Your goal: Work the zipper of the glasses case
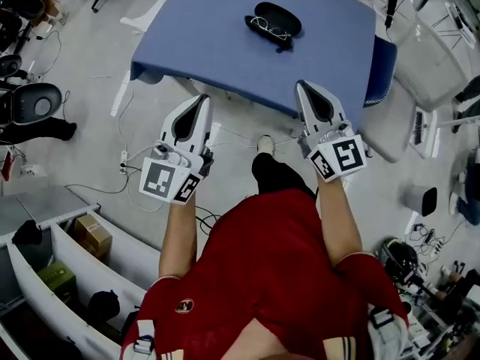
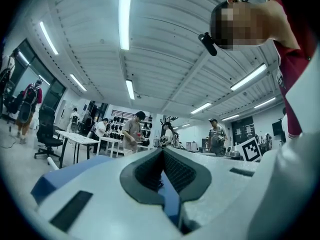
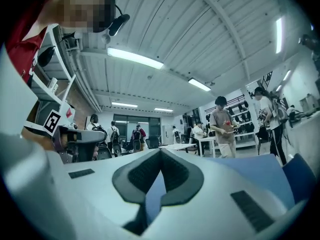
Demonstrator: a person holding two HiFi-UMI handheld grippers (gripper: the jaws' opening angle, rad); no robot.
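A black glasses case (image 1: 274,22) lies open on the blue table (image 1: 217,36), with a pair of glasses (image 1: 268,28) resting in it. In the head view both grippers hover short of the table's near edge, well apart from the case. My left gripper (image 1: 201,99) is shut and holds nothing. My right gripper (image 1: 303,86) is shut too, also with nothing in it. In the left gripper view the jaws (image 2: 163,151) meet at their tips over the blue table top. The right gripper view shows its jaws (image 3: 161,152) together the same way. The case shows in neither gripper view.
White chairs (image 1: 420,58) stand at the table's right, a black office chair (image 1: 34,107) at the left. Cables (image 1: 127,167) lie on the floor below the table edge. White shelving with boxes (image 1: 82,235) is at the lower left. Several people stand at far tables (image 2: 132,134).
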